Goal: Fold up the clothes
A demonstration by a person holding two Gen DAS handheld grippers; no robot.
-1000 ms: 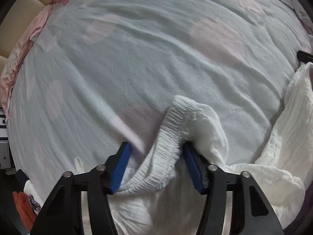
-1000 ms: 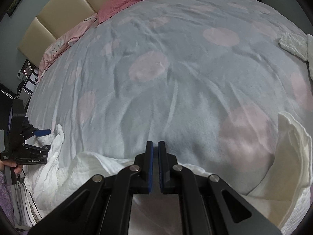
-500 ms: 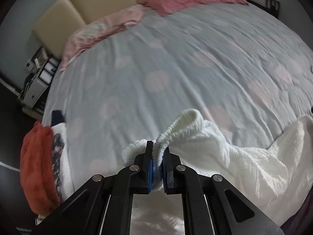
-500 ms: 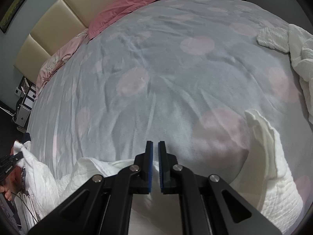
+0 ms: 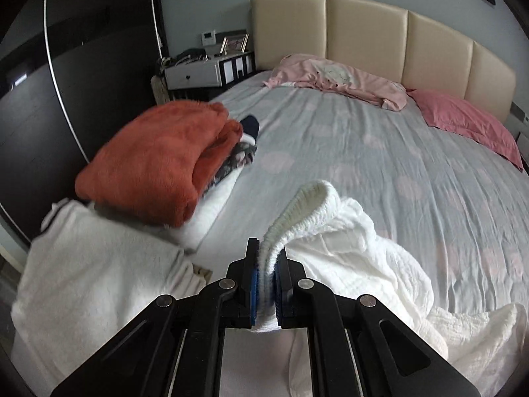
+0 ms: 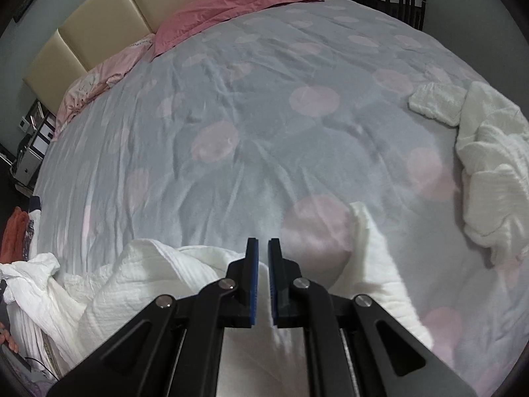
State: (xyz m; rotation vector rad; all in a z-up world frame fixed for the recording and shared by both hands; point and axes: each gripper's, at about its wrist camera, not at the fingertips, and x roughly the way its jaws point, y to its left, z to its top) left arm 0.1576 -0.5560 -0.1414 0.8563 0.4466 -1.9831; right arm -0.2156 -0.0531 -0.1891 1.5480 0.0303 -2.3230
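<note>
Left gripper [image 5: 266, 284] pinches the elastic band of the white garment [image 5: 347, 264] above the bed [image 5: 363, 152]; right gripper [image 6: 261, 281] is pressed nearly together, its grip unclear.

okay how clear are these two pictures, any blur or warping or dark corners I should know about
Left wrist view: the orange folded pile is smeared by motion, the headboard bows from fisheye warping, and the corners are black. Right wrist view: the white garment blurs near the right gripper; the spotted bedcover bulges like a dome under soft, even light.
</note>
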